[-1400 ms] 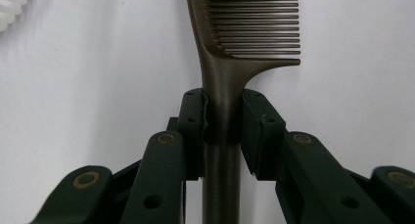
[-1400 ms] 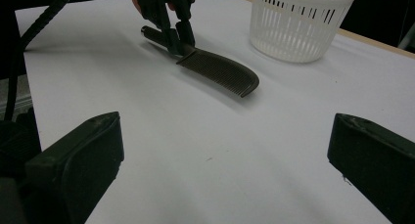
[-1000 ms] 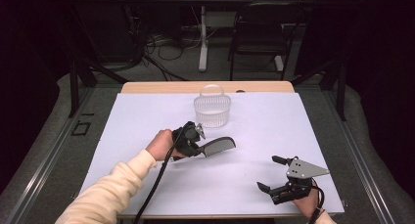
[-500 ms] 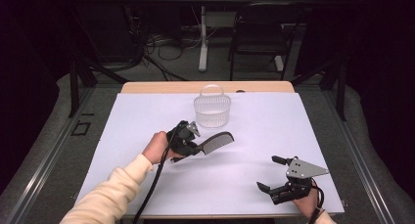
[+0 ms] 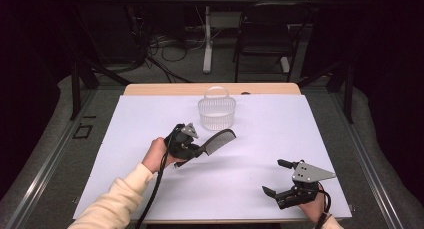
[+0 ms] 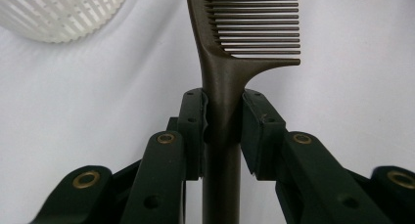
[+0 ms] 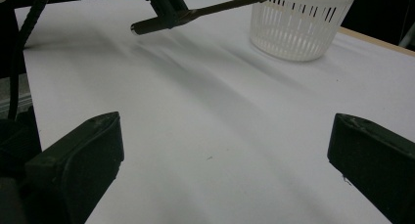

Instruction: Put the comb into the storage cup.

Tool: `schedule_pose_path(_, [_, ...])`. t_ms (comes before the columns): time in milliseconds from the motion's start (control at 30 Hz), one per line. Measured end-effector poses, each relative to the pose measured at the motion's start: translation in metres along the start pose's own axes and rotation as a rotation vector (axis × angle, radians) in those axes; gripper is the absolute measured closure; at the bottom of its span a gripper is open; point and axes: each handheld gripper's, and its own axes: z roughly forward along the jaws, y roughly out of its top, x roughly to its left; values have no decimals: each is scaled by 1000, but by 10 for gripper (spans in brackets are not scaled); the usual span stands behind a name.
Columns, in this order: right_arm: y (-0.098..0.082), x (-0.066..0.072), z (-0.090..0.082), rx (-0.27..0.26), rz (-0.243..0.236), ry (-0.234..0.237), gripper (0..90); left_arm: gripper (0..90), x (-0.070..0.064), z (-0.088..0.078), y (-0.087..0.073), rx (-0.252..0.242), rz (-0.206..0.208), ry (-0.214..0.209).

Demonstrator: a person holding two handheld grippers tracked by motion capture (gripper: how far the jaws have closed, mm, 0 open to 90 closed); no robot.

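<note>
A dark brown comb (image 5: 218, 140) hangs above the white table cover, its handle clamped in my left gripper (image 5: 196, 150), which is shut on it. In the left gripper view both pads press the comb (image 6: 222, 82) at its neck, teeth pointing away to the right. A white slatted basket (image 5: 216, 111) stands just beyond the comb's tip, toward the table's far edge. My right gripper (image 5: 276, 177) rests low at the near right of the table, jaws wide open with nothing between them. From the right gripper view the comb (image 7: 195, 12) and the basket (image 7: 301, 21) lie ahead.
A white sheet (image 5: 280, 134) covers the table, with a strip of bare wood (image 5: 165, 89) at the far edge. Beyond it are a dark floor, cables and a chair. A cream sleeve (image 5: 112, 204) comes in from the bottom left.
My left gripper has carried the comb a little farther from the person and toward the basket. The right gripper has stayed where it was.
</note>
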Motion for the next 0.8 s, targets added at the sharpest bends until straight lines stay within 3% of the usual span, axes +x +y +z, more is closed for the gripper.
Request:
schedule_pose_path(467, [0,0,0,4,-4,2,0,723,-2,-9,-13,-100,-44,55])
schedule_pose_path(800, [0,0,0,3,-6,-2,0,722,-5,-11,-16,-125,-44,84])
